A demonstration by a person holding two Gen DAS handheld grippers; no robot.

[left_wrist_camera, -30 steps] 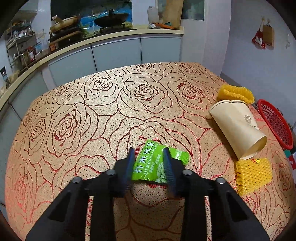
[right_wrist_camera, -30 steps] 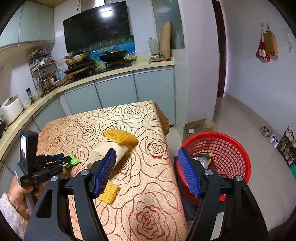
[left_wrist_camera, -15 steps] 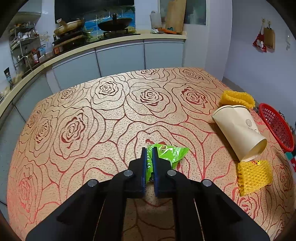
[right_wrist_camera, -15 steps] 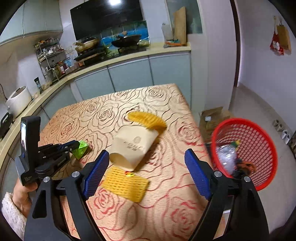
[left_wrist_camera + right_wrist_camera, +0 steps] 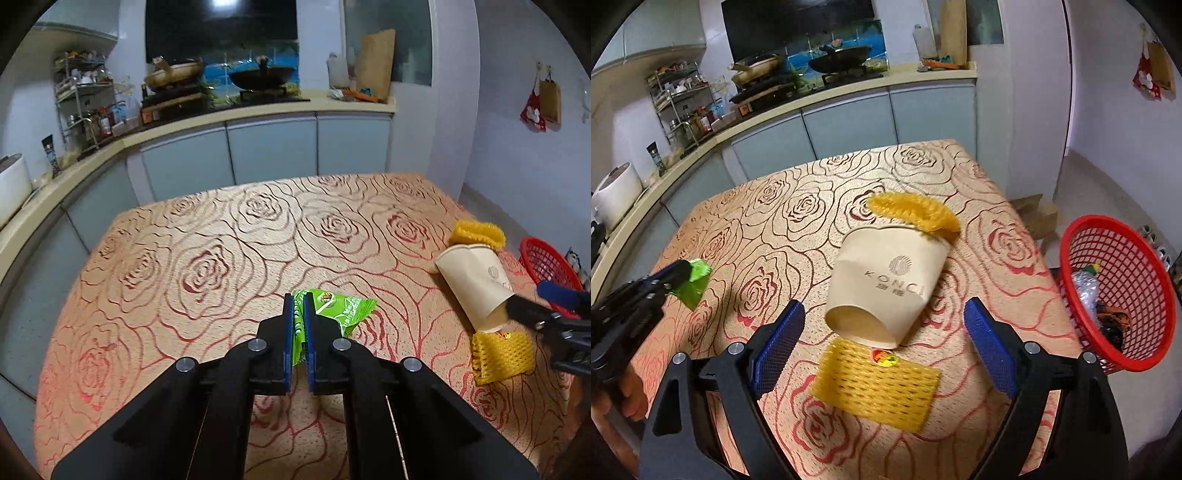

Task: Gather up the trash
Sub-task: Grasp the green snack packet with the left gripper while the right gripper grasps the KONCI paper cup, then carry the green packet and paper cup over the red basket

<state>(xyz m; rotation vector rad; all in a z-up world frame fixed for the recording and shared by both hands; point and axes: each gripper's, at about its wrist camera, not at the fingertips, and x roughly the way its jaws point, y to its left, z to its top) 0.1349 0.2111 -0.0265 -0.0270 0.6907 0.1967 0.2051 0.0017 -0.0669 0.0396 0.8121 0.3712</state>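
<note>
A green snack packet hangs just above the rose-patterned tablecloth, and my left gripper is shut on its edge. The right wrist view shows that packet at the far left. My right gripper hovers over the table's right side, its jaws opening and pressing on nothing. A beige paper cup lies on its side just ahead of them, mouth toward me. A flat yellow foam net lies below the cup's mouth. A second foam net lies behind the cup.
A red mesh basket with some trash in it stands on the floor off the table's right edge. Kitchen counters with a stove and pans run behind the table. A person's hand holds the left gripper.
My left gripper closed on the green packet and raised it a little. My right gripper swung left from above the red basket, came down over the cup and widened.
</note>
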